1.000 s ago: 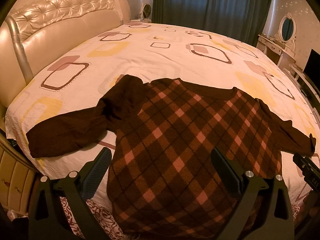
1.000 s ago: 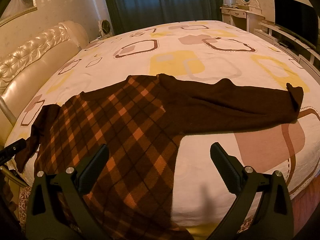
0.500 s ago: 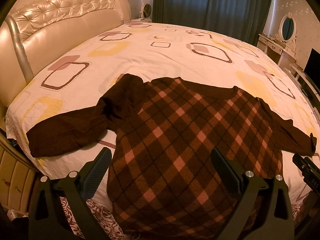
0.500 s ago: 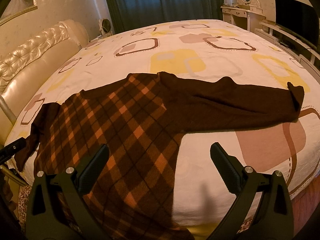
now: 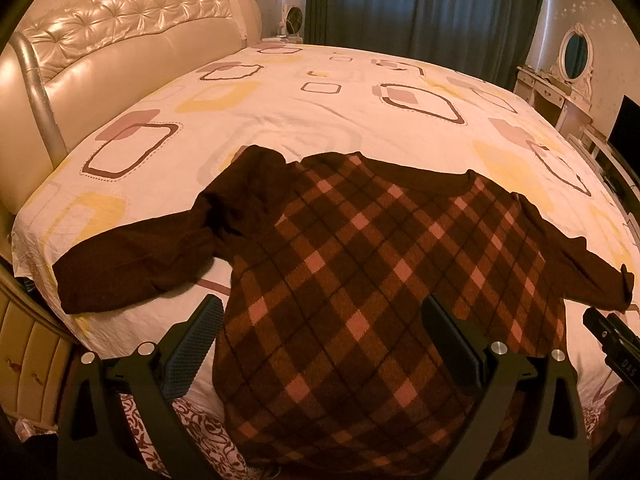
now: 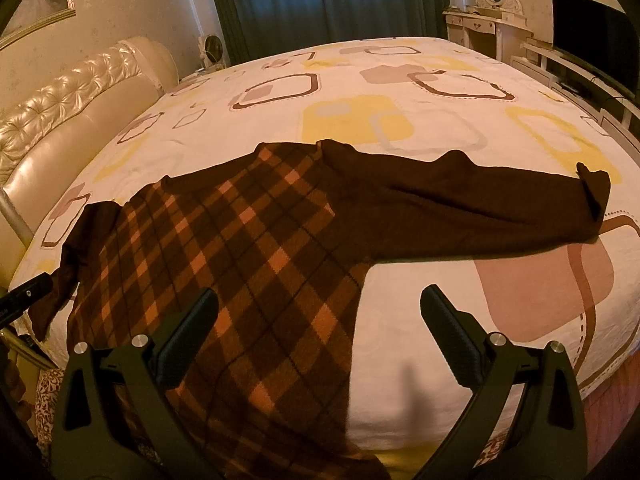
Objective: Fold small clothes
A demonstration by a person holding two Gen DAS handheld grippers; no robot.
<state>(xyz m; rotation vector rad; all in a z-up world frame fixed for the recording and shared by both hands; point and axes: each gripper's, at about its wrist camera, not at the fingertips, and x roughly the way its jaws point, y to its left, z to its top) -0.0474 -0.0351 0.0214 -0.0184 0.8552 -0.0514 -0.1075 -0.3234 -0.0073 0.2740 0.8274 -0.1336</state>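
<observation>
A dark brown sweater (image 5: pixel 360 264) with a pink-and-brown diamond check lies flat on the bed, hem hanging over the near edge. Its plain brown left sleeve (image 5: pixel 132 260) stretches toward the bed's left edge, with bunched cloth at the shoulder. The right sleeve (image 6: pixel 480 208) lies straight out to the right, its cuff turned up. My left gripper (image 5: pixel 320 336) is open above the lower body of the sweater (image 6: pixel 240 260), holding nothing. My right gripper (image 6: pixel 320 328) is open over the sweater's right side edge and the bare sheet, also holding nothing.
The bed sheet (image 5: pixel 340 120) carries yellow and brown squares. A padded cream headboard (image 5: pixel 100 48) runs along the left. Dark curtains (image 5: pixel 420 0) hang behind. A dressing table with an oval mirror (image 5: pixel 576 52) and a dark screen (image 6: pixel 592 40) stand at the right.
Both grippers have drifted very slightly; the sweater sits a touch lower in the right wrist view. The sweater itself has not moved and both grippers stay open.
</observation>
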